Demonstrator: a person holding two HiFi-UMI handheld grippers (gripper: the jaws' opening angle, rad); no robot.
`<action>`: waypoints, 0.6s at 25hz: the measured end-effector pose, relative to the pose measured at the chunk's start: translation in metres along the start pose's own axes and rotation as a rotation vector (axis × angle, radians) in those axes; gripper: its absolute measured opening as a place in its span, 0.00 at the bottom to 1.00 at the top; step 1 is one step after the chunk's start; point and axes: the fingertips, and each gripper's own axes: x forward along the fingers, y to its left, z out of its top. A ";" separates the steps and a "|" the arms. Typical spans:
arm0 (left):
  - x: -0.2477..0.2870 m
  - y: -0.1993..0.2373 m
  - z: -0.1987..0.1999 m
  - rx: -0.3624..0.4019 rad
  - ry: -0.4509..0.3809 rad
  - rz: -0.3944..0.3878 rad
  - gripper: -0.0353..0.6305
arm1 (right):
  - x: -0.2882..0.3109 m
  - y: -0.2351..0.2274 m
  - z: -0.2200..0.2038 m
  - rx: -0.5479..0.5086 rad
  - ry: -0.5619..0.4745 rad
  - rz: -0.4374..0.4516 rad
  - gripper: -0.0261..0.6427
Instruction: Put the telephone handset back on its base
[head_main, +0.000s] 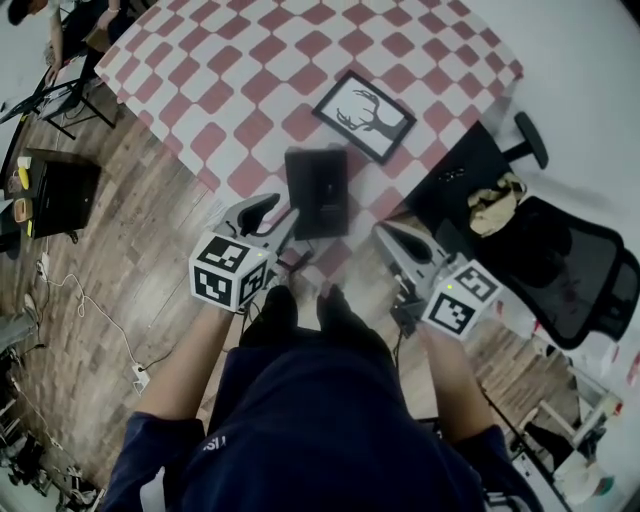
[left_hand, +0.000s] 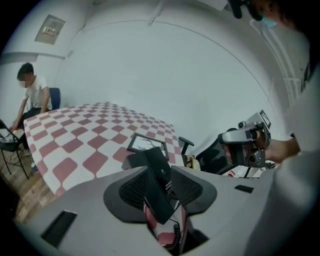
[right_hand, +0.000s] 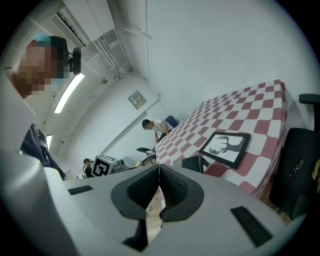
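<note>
Beside checkered table (head_main: 250, 60) on wood floor (head_main: 130, 250), left jaws grasp handset (left_hand: 159, 190); right jaws clenched.

Handset (left_hand: 159, 187) prob. matt blk plastic.

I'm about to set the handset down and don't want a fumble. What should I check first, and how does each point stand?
1. Handset gripped: ok, the left gripper has a pad on each side of it.
2. Base located: ok, on the checkered table just ahead of both grippers.
3. Cord free: cannot tell, it hangs below the jaws and its run is hidden.
4. Right gripper out of the way: ok, shut and empty.
5. Picture frame clear: ok, it lies apart beyond the base.
</note>
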 end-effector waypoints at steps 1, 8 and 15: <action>-0.005 -0.004 0.005 0.027 -0.013 -0.009 0.29 | 0.000 0.004 0.001 -0.007 -0.008 -0.002 0.06; -0.039 -0.021 0.037 0.158 -0.105 -0.062 0.18 | 0.000 0.035 0.010 -0.056 -0.075 -0.017 0.06; -0.070 -0.031 0.049 0.209 -0.152 -0.109 0.15 | -0.003 0.069 0.014 -0.115 -0.138 -0.034 0.06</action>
